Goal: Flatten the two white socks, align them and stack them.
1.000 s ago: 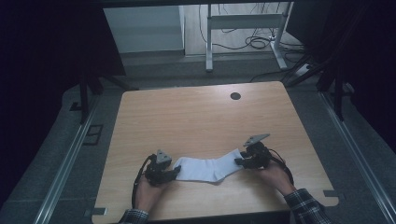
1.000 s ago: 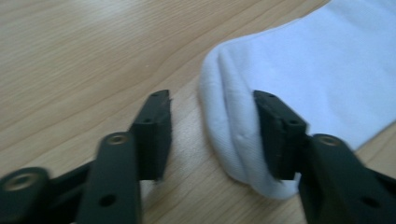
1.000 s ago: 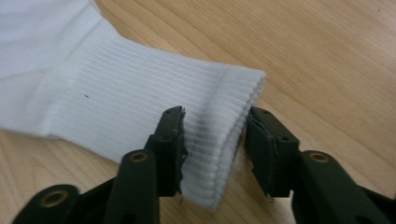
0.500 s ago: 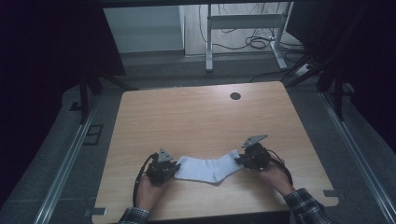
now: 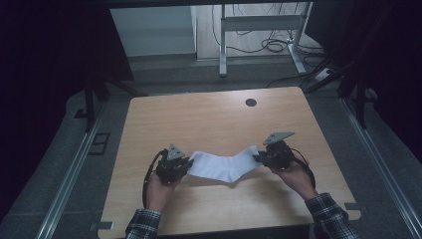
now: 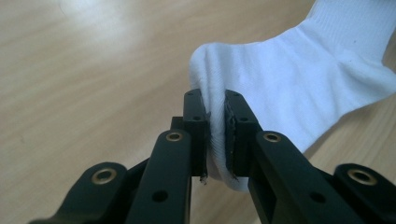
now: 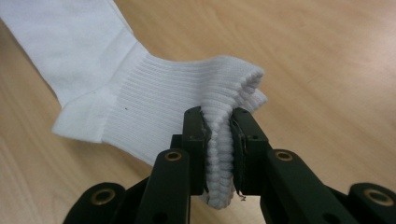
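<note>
Left gripper [image 5: 186, 165] is clamped on the toe end of the white sock [image 5: 225, 166]; its jaws have just been closing, w/ the fabric bunched between the pads [image 6: 233, 140]. Right gripper [image 5: 257, 158] has the ribbed cuff end pinched tight, jaws likewise just closed in, cloth folded between them. Sock hangs stretched betw. the two grippers, middle sagging toward the wooden table [image 5: 209, 114], near the table's front edge. Heel corner points down toward the person. Small dark round hole [image 5: 251, 102] sits in the table well beyond the sock, toward the far edge. Plaid sleeves [image 5: 328, 219] come in just behind the grippers.
</note>
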`<state>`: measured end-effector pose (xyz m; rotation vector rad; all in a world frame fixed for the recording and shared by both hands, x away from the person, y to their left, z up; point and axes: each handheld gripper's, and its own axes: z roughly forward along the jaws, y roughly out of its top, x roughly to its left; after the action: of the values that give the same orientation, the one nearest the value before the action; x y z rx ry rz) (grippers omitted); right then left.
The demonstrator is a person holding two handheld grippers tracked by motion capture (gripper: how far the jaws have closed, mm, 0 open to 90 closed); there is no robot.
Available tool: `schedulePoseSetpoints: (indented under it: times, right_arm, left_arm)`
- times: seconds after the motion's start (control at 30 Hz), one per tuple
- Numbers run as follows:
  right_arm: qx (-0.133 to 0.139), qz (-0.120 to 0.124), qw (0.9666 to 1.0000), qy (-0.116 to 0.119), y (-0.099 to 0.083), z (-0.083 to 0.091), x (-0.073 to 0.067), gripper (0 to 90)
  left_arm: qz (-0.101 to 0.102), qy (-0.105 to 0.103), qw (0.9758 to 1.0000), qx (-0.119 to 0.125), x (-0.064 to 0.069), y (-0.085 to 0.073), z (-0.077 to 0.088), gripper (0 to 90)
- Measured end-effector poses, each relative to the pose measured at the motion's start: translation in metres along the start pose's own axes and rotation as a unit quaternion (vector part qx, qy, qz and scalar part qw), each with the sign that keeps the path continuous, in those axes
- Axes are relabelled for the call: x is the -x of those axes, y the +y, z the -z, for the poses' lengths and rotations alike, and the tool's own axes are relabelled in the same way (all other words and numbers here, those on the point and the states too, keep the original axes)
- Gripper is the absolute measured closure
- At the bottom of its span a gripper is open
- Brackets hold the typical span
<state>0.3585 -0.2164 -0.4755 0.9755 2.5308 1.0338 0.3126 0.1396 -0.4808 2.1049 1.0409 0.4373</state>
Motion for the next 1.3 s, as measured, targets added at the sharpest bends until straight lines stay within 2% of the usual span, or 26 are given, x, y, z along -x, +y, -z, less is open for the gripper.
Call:
schedulePoseSetpoints:
  times: [0.23,0.53,0.83,1.03,1.3]
  right_arm:
    - [0.013,-0.012,0.9997,-0.017,0.016,0.001,0.016,76.3]
    - [0.025,-0.027,0.9989,-0.031,0.031,-0.007,0.033,76.2]
    - [0.012,-0.036,0.9985,-0.039,0.033,-0.03,0.044,76.2]
    - [-0.002,-0.051,0.9978,-0.043,0.022,-0.046,0.053,76.1]
    - [-0.023,-0.067,0.9966,-0.041,0.007,-0.064,0.061,74.0]
  left_arm:
    - [0.0,0.014,0.9999,0.007,-0.01,0.027,-0.004,81.1]
    - [-0.001,0.035,0.9994,-0.005,-0.023,0.043,-0.025,81.2]
    - [0.011,0.05,0.9983,-0.027,-0.034,0.038,-0.056,81.1]
    - [0.01,0.052,0.9976,-0.045,-0.034,0.033,-0.073,80.9]
    - [0.011,0.055,0.9963,-0.066,-0.034,0.027,-0.087,80.2]
